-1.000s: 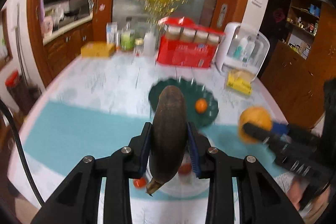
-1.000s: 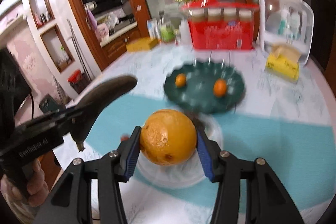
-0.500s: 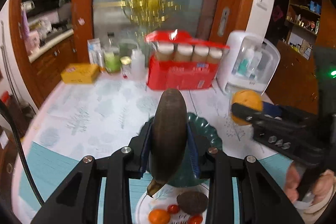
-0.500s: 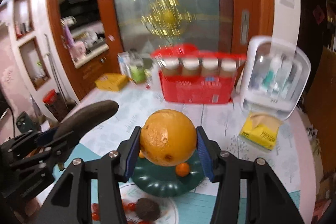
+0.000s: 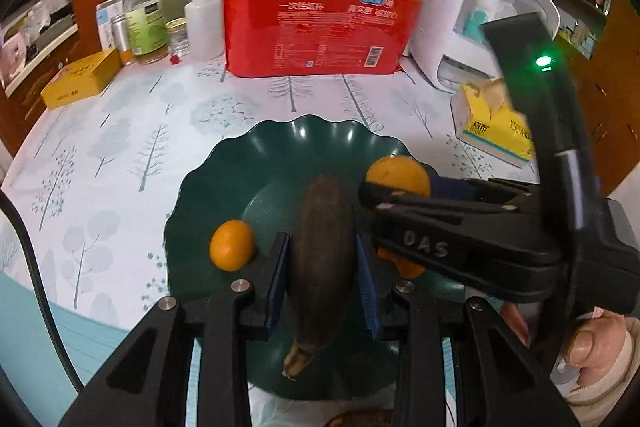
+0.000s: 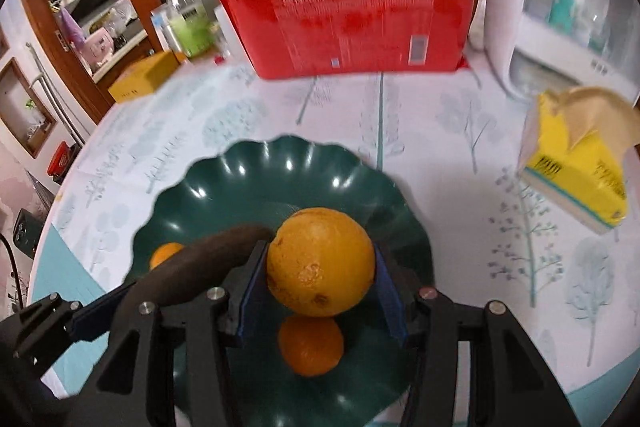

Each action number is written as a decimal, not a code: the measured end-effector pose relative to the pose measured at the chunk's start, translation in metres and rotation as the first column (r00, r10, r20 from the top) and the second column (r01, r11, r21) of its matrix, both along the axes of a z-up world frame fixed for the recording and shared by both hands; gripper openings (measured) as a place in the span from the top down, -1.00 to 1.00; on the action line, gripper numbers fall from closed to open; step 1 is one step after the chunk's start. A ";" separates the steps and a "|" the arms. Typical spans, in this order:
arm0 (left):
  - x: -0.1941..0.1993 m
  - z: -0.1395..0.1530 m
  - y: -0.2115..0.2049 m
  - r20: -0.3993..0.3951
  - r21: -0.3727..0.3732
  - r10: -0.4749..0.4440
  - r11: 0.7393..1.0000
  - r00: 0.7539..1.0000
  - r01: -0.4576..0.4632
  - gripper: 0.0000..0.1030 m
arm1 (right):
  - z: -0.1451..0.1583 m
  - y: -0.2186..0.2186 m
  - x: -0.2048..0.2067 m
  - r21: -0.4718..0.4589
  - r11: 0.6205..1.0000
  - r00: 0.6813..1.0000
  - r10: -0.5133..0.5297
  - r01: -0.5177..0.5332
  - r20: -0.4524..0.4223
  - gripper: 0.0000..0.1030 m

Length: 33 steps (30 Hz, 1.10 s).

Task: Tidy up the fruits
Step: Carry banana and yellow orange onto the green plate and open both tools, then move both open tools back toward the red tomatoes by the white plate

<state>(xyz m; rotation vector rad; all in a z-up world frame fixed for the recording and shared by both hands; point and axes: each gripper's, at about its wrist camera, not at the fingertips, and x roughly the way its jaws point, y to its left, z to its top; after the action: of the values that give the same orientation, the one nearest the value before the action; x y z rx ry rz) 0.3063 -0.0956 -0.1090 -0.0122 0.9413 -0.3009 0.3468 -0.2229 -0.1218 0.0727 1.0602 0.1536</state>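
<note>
Both grippers have swung down over the scalloped dark green plate (image 5: 208,187), the left gripper (image 5: 322,281) clamping a blackened brown banana (image 5: 322,251) and the right gripper (image 6: 320,273), marked "DAS", pinching a dimpled round orange (image 6: 320,261), both tilting steeply downward above two small tangerines (image 5: 232,245).
</note>
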 end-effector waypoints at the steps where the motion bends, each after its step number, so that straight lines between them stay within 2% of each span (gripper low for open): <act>1: 0.001 -0.002 -0.002 -0.003 0.006 -0.006 1.000 1.000 0.006 0.38 | -0.003 0.001 0.001 -0.002 1.000 1.000 0.003 -0.003 -0.011 -0.03; 4: 0.001 -0.002 -0.003 0.003 0.012 -0.012 1.000 1.000 0.012 0.26 | -0.005 -0.001 -0.001 0.002 1.000 1.000 0.012 -0.012 -0.001 -0.04; 6: 0.001 0.001 0.000 0.008 0.017 0.005 1.000 1.000 -0.005 -0.05 | -0.001 -0.002 -0.002 0.006 1.000 1.000 0.012 -0.012 -0.003 -0.04; 8: -0.001 0.005 0.005 0.016 0.003 0.019 1.000 1.000 -0.019 -0.18 | 0.005 -0.004 -0.005 0.005 1.000 1.000 0.010 -0.010 0.011 -0.04; 10: -0.005 0.011 0.008 0.021 -0.016 0.017 1.000 1.000 -0.016 -0.20 | 0.013 -0.006 -0.009 0.011 1.000 1.000 0.016 -0.016 0.026 -0.04; 13: -0.012 0.021 0.009 0.035 -0.003 0.022 1.000 0.999 -0.022 -0.28 | 0.029 -0.004 -0.016 0.014 1.000 0.998 0.025 -0.026 0.055 -0.04; 17: -0.022 0.032 0.010 0.053 0.010 0.019 1.000 0.998 -0.019 -0.51 | 0.043 0.000 -0.025 -0.006 0.999 0.996 0.038 -0.038 0.087 -0.04; 21: -0.030 0.040 0.012 0.054 0.011 0.019 1.000 0.998 -0.020 -0.53 | 0.052 0.003 -0.033 -0.010 0.999 0.993 0.046 -0.045 0.106 -0.04; 26: -0.042 0.051 0.016 0.025 0.028 0.027 0.999 0.999 -0.028 -0.54 | 0.058 0.004 -0.043 -0.012 0.999 0.995 0.038 -0.037 0.091 -0.04; 29: -0.059 0.067 0.020 0.009 0.031 0.019 0.999 1.000 -0.019 -0.68 | 0.075 0.002 -0.059 0.004 1.000 0.995 0.026 -0.026 0.096 -0.04; 33: -0.094 0.098 0.027 0.071 0.062 0.019 0.998 0.997 -0.024 -0.78 | 0.107 0.004 -0.087 -0.009 0.999 0.990 0.034 -0.033 0.136 -0.04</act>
<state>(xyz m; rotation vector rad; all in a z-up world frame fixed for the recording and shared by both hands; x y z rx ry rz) 0.2121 -0.0687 -0.0107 0.0458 0.8800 -0.2499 0.2595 -0.2190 -0.0145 0.0377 0.9262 0.1827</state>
